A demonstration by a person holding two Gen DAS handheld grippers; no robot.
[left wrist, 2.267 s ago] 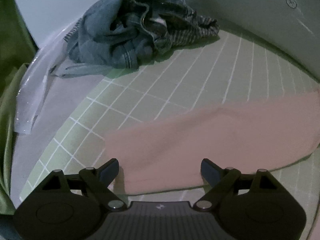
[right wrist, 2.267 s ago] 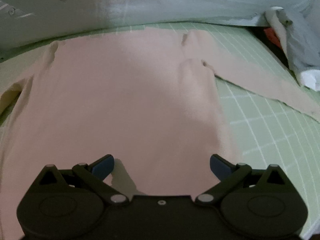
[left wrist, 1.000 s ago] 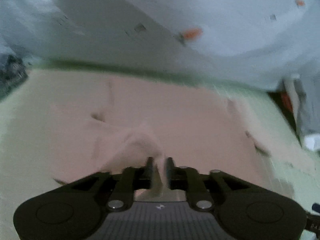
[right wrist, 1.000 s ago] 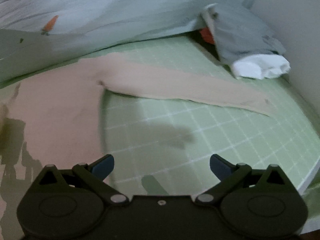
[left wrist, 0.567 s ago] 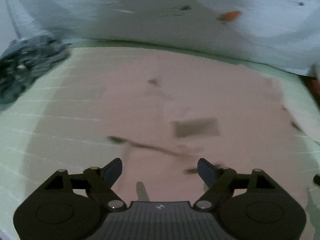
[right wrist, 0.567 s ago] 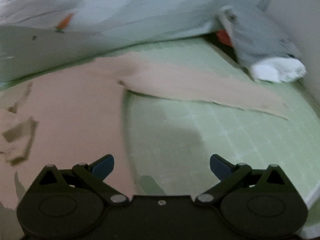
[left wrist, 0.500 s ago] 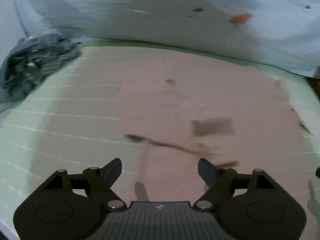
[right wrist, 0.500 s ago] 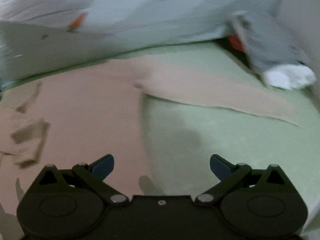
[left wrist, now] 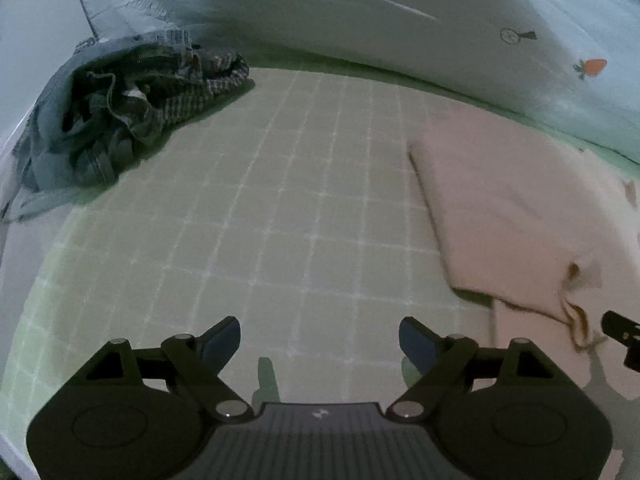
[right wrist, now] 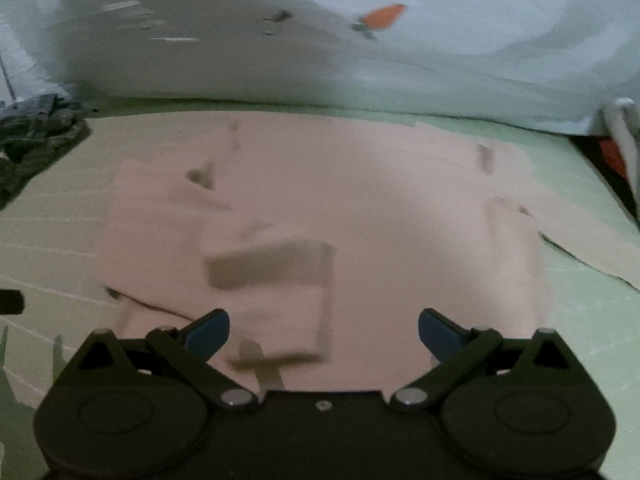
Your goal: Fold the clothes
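Observation:
A pink sweater [right wrist: 380, 208] lies flat on the green grid mat [left wrist: 280, 200]. Its left sleeve [right wrist: 208, 240] is folded across the body, while the right sleeve [right wrist: 580, 236] still stretches out to the right. My right gripper [right wrist: 324, 326] hovers over the sweater's lower body; its jaws are closing a little, with nothing pinched between the pads. My left gripper [left wrist: 320, 336] stands open above bare mat, left of the sweater [left wrist: 500, 208], with nothing between its fingers. A tip of the other gripper shows at each view's edge.
A crumpled pile of denim and plaid clothes [left wrist: 120, 108] sits at the mat's far left corner. A white duvet with carrot prints [right wrist: 320, 40] runs along the back. Grey and white cloth [right wrist: 620, 128] lies at the far right.
My left gripper let go of the sleeve, opened, and swung left off the sweater onto bare mat. My right gripper swung left from the outstretched sleeve to over the sweater's body.

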